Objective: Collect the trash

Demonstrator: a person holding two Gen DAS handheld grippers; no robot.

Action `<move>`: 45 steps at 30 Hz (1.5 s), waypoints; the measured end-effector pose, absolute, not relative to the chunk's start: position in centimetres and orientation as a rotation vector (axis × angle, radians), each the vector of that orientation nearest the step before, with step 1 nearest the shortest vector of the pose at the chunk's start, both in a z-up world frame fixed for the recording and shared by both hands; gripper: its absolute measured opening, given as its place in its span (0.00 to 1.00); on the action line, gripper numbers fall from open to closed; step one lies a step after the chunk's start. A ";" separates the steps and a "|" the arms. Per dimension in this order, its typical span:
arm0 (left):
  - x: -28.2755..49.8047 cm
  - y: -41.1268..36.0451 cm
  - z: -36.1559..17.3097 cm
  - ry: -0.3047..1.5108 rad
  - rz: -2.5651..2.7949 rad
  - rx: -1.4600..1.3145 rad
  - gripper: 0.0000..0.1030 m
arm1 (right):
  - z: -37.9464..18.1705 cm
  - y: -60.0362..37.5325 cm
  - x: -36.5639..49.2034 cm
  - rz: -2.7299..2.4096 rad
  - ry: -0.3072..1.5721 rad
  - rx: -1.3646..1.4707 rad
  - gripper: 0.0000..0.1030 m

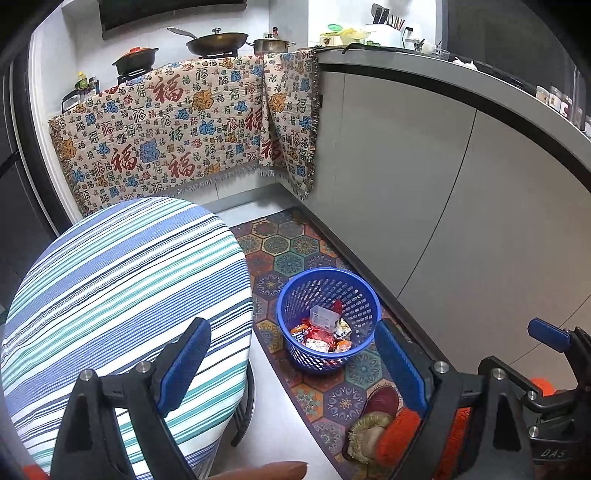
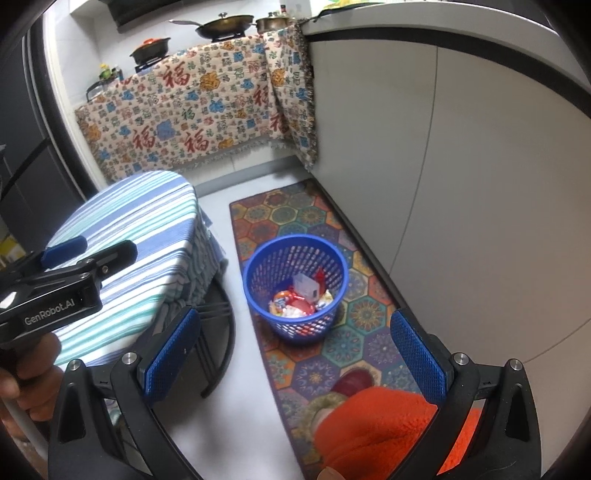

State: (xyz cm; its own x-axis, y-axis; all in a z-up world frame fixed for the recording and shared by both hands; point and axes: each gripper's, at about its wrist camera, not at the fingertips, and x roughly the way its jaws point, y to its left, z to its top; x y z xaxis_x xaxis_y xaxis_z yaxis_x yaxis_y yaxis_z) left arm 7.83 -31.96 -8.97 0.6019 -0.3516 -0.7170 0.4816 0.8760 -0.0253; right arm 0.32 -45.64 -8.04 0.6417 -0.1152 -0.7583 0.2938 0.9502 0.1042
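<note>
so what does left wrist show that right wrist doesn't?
Left wrist only: the counter top clutter, a utensil holder and jars along the edge.
Right wrist only: the left gripper from the side, over the striped table.
Both: the blue basket holding wrappers on the patterned mat, the draped cloth, pans on the stove, and open, empty jaws.

Legible markings:

- "GenRobot.AI": white lettering on the black body of the left hand-held gripper (image 2: 79, 258), seen in the right wrist view.
- "DAS": pale lettering on the black body of the right hand-held gripper (image 1: 546, 334), at the lower right of the left wrist view.
- "福": large red characters, repeated with smaller ones in several colours, across the patterned cloth (image 1: 177, 125) draped over the worktop (image 1: 461, 68) edge.

Print on the wrappers in the blue basket (image 1: 295, 295) is too small to read.
</note>
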 end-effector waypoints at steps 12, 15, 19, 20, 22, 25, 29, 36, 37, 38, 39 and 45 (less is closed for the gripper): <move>8.0 -32.1 -9.1 0.796 -0.478 0.173 0.89 | -8.2 -45.0 0.5 -0.225 0.852 0.228 1.00; 8.1 -32.1 -9.2 0.800 -0.478 0.172 0.89 | -8.2 -45.1 0.6 -0.223 0.853 0.229 1.00; 8.1 -32.3 -9.2 0.802 -0.478 0.171 0.89 | -8.1 -45.0 0.6 -0.222 0.852 0.230 1.00; 8.1 -32.3 -9.2 0.801 -0.478 0.171 0.89 | -8.1 -45.0 0.6 -0.222 0.851 0.231 1.00; 8.1 -32.3 -9.2 0.802 -0.477 0.171 0.89 | -8.0 -45.0 0.5 -0.222 0.850 0.231 1.00; 8.1 -32.3 -9.1 0.802 -0.477 0.171 0.89 | -8.0 -45.0 0.6 -0.222 0.850 0.230 1.00; 8.1 -32.3 -9.1 0.803 -0.478 0.171 0.89 | -7.9 -45.0 0.6 -0.224 0.850 0.229 1.00; 8.2 -32.4 -9.0 0.803 -0.480 0.172 0.89 | -7.7 -45.2 0.6 -0.223 0.849 0.230 1.00; 8.2 -32.4 -9.0 0.804 -0.480 0.173 0.89 | -7.8 -45.2 0.6 -0.223 0.850 0.230 1.00; 8.2 -32.4 -8.9 0.804 -0.481 0.174 0.89 | -7.8 -45.2 0.6 -0.223 0.849 0.229 1.00; 8.2 -32.5 -9.0 0.804 -0.481 0.173 0.89 | -7.8 -45.2 0.7 -0.223 0.849 0.229 1.00; 8.1 -32.6 -9.0 0.804 -0.481 0.173 0.89 | -7.7 -45.4 0.6 -0.225 0.850 0.231 1.00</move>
